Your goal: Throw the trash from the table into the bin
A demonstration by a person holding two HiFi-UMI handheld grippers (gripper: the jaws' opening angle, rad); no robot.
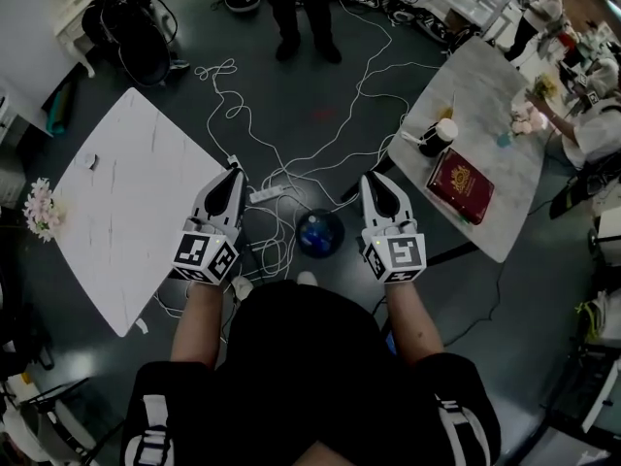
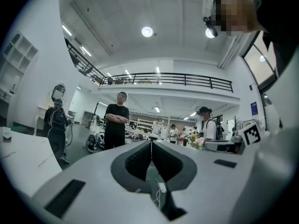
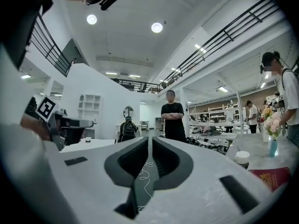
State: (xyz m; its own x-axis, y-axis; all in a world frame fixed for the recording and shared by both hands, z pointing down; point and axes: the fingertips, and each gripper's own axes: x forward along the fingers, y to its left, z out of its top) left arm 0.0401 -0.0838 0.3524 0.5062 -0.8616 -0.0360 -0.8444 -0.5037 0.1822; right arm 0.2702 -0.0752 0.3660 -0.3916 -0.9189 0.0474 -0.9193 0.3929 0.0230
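My left gripper (image 1: 233, 170) (image 2: 151, 143) and right gripper (image 1: 372, 178) (image 3: 150, 139) are both held level over the dark floor, jaws shut with nothing between them. A round dark bin (image 1: 319, 232) stands on the floor between them, just in front of me. A white table (image 1: 126, 202) lies to the left with a small piece of trash (image 1: 93, 161) near its far edge. A second white table (image 1: 505, 163) to the right carries a dark cup with a white lid (image 1: 441, 134) (image 3: 241, 158) and a red book (image 1: 461, 184).
White cables and a power strip (image 1: 264, 194) trail over the floor ahead. A person in black (image 1: 301, 8) (image 2: 116, 125) stands beyond them. Pink flowers (image 1: 41, 209) sit by the left table. People work at the right table's far end (image 1: 582, 95).
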